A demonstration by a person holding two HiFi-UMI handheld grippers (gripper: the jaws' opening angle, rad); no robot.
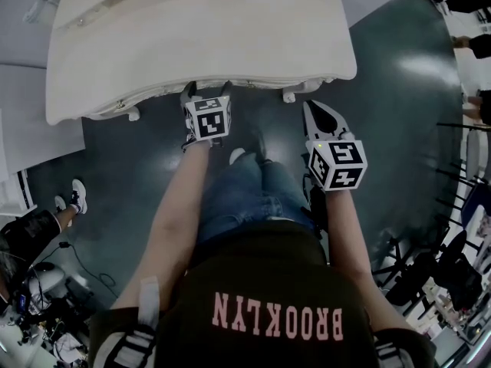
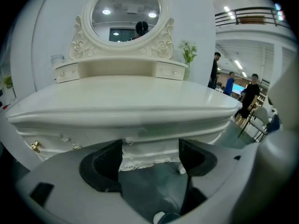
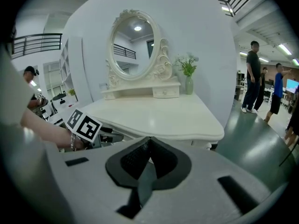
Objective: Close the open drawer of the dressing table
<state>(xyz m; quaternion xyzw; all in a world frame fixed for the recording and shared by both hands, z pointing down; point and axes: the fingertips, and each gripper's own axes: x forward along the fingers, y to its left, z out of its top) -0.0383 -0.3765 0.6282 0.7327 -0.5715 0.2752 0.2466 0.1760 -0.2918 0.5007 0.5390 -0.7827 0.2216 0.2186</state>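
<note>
My left gripper (image 1: 207, 92) had its jaws apart, with the carved cream drawer front (image 2: 150, 148) of the cream-white, oval-mirrored dressing table (image 2: 131, 97) just ahead between them. My right gripper (image 3: 148, 146), jaws together, hung short of the table's edge.

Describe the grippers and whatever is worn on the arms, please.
The left gripper and right gripper both have pale grey bodies, black ribbed pads and a white cube printed with black square markers. The forearms are bare. The dark top, lettered BROOKLYN in pink, has short sleeves with pale stripes. A thin bracelet circles the left wrist.
</note>
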